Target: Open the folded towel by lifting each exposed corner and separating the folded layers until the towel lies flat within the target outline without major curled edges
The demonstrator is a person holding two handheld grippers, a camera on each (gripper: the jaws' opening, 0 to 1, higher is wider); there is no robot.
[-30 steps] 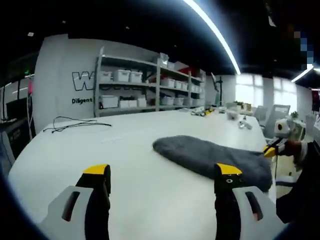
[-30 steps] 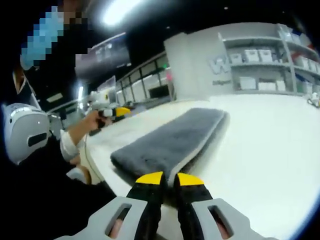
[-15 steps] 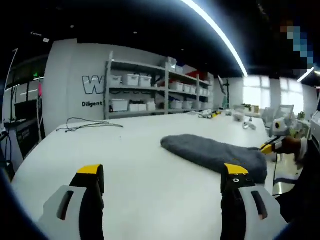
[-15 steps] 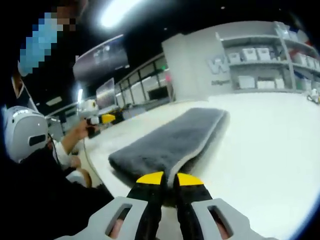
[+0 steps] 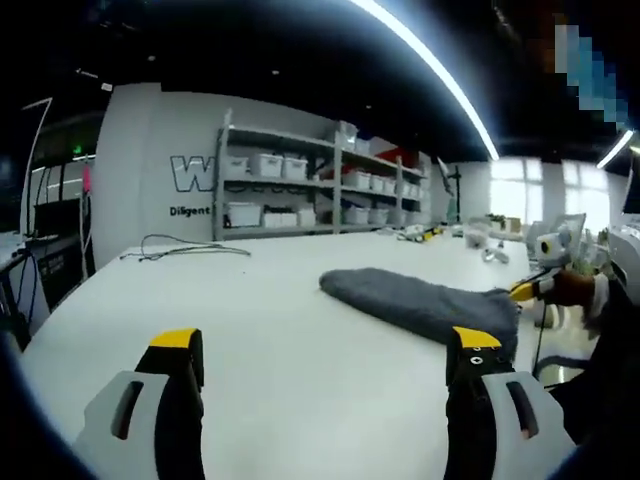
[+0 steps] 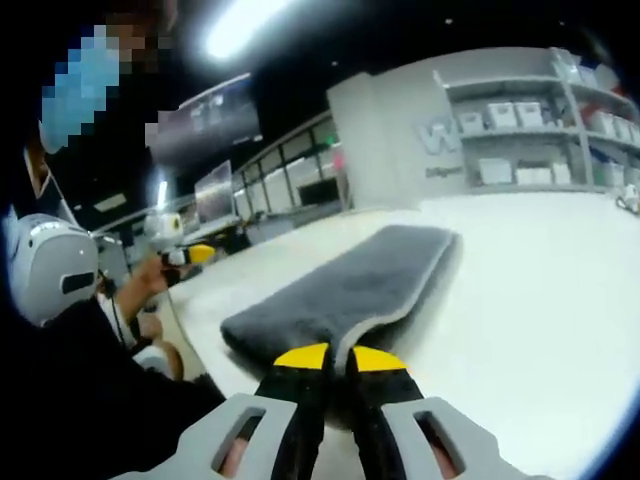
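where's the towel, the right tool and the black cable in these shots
towel (image 6: 345, 290): right gripper view, on its grey top face.
right tool (image 6: 341, 357): right gripper view, between its yellow tips, shut on the towel's near edge.
black cable (image 5: 185, 248): left gripper view, on the loop lying on the table.

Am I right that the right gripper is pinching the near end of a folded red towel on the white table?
Not quite: the towel is grey, not red, as the right gripper view shows. Otherwise yes: the right gripper is shut on its near end, on the white table.
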